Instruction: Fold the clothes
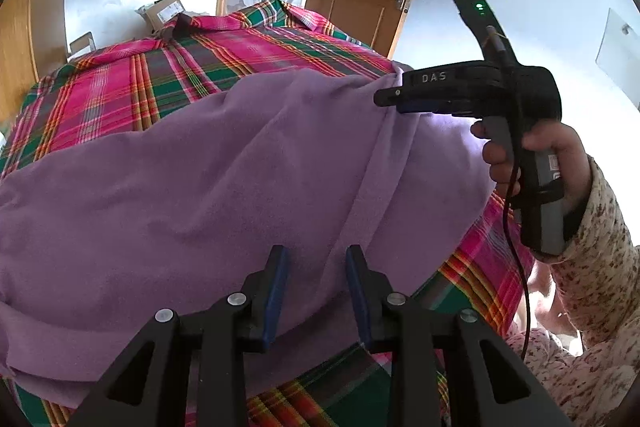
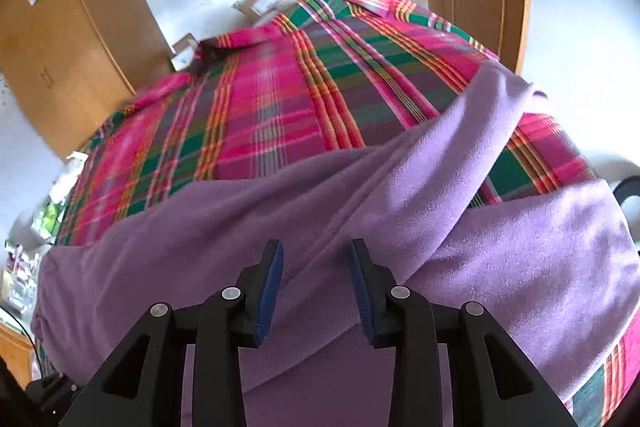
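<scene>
While spread for folding, garment (image 1: 224, 163): purple fleece, lay rumpled across plaid bed (image 1: 168, 75). Left claw (image 1: 318, 293): parted, empty, over near hem. Right claw (image 1: 390, 99): at far fabric edge; grip could not be told, though parted in own view.

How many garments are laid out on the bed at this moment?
1: a purple fleece garment spread across the near side of the plaid bedsheet. Others could be hidden beneath it or outside both views.
</scene>
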Demonstrator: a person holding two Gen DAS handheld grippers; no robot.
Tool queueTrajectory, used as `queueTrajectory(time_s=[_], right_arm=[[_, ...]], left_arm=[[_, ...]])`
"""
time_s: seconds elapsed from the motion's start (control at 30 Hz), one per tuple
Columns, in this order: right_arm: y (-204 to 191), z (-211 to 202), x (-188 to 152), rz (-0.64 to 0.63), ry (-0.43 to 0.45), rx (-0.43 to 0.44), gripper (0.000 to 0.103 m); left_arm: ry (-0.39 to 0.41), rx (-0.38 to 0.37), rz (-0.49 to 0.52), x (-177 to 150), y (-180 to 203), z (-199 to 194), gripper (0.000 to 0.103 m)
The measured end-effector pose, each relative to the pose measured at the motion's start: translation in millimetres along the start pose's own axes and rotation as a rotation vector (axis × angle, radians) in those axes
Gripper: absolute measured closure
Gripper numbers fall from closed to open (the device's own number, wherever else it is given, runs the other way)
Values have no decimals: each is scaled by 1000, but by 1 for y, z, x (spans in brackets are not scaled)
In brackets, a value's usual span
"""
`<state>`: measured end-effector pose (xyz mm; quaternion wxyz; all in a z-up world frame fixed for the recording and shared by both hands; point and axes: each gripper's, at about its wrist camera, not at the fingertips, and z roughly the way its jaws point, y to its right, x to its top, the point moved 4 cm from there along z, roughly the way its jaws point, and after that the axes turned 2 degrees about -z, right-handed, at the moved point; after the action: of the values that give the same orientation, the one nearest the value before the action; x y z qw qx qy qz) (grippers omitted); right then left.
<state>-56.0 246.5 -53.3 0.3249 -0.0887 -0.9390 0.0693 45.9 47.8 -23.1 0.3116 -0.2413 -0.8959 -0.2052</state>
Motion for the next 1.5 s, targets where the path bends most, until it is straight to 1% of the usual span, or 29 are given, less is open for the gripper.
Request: queueTrajectory(time_s=[0.07, 0.1, 0.13, 0.17, 0.2, 0.27, 0.37, 0.67, 0.73, 0.93, 1.03, 1.13, 1.23, 1.27, 1.3, 1.37, 1.5], right_arm=[[2, -2, 0, 15, 6, -3, 68], [4, -2, -1, 22, 6, -9, 71], [6, -1, -2, 29, 4, -18, 77], [9, -1, -4, 36, 3, -27, 91], [10, -1, -5, 41, 4, -24, 95], [12, -2, -6, 46, 10, -11, 96], [14, -13, -8, 57, 49, 10, 98], [34, -42, -17, 138, 114, 70, 99], [38, -45, -18, 146, 122, 72, 99], [48, -45, -31, 163, 101, 58, 99], [48, -40, -30, 160, 85, 46, 99], [48, -35, -29, 155, 69, 34, 97], [46, -31, -24, 130, 56, -20, 90], [45, -30, -21, 126, 55, -27, 83], [45, -30, -19, 123, 56, -32, 81], [44, -30, -16, 113, 63, -39, 80], [42, -19, -8, 75, 42, -97, 80]], left_arm=[[-1, 3, 0, -1, 0, -1, 72], [1, 2, -3, -2, 0, -1, 72], [3, 1, -7, -1, 0, -1, 72], [5, 0, -11, -2, -1, -1, 72], [7, -1, -16, -2, 0, -2, 72], [9, 2, -19, -2, 0, -2, 72], [11, 9, -16, -2, 1, -2, 72], [14, 18, -22, -1, 2, -2, 72], [13, 21, -17, -1, 3, -2, 72], [9, 39, -11, -2, 4, -1, 72], [11, 40, -11, -2, 4, 0, 72], [15, 42, 2, -3, 5, -1, 73], [15, 35, 3, -3, 6, 0, 77], [14, 32, 3, -4, 6, 0, 77], [14, 29, 3, -4, 6, 0, 77], [13, 23, 2, -3, 6, 1, 77], [13, 18, 0, -3, 6, 1, 77]])
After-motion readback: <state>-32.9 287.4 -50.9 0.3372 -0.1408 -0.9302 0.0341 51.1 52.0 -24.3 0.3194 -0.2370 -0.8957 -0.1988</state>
